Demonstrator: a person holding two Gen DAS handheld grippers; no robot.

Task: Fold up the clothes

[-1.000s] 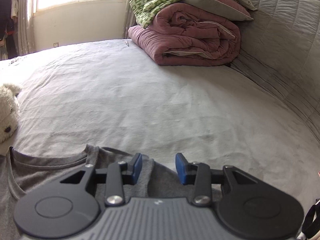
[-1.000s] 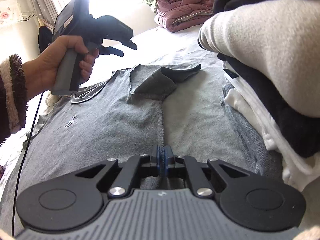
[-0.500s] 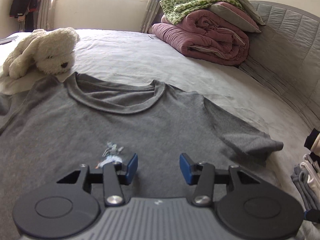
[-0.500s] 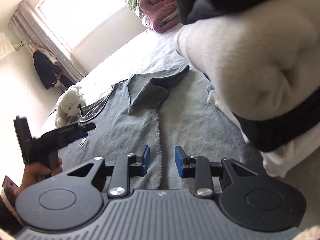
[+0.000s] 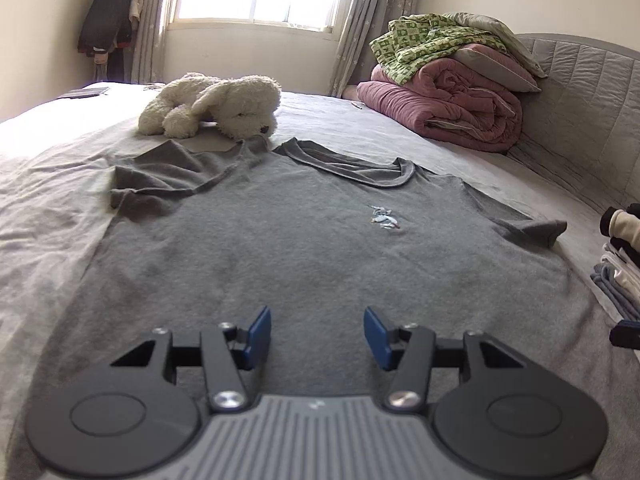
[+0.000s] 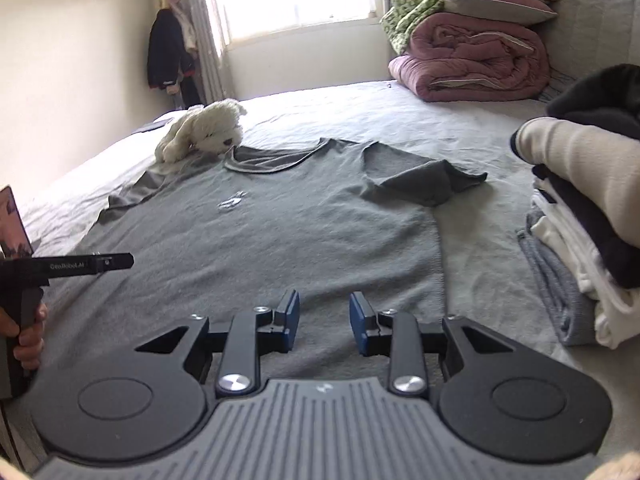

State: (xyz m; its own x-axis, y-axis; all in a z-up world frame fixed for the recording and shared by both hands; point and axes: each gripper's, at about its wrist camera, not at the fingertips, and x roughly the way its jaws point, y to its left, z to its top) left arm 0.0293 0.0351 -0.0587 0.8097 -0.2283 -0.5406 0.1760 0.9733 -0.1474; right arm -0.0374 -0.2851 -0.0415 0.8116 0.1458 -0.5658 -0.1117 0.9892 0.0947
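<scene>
A grey T-shirt (image 5: 280,248) (image 6: 280,232) lies spread face up on the bed, collar toward the window, with a small pale print on the chest. Both short sleeves are rumpled and folded over. My left gripper (image 5: 316,334) hovers open over the shirt's lower hem area, nothing between its blue pads. My right gripper (image 6: 324,322) is also open above the hem, nearer the shirt's right side. The left gripper's body shows at the left edge of the right wrist view, held by a hand (image 6: 28,332).
A white plush dog (image 5: 216,106) (image 6: 204,130) lies just beyond the collar. A stack of folded clothes (image 6: 580,216) (image 5: 620,252) sits right of the shirt. Rolled quilts and pillows (image 5: 452,92) pile against the grey headboard. The bed sheet (image 5: 48,208) lies bare to the left.
The right gripper has let go of the shirt's side edge and opened. Both grippers have pulled back from the sleeve and collar toward the hem; the whole shirt now shows.
</scene>
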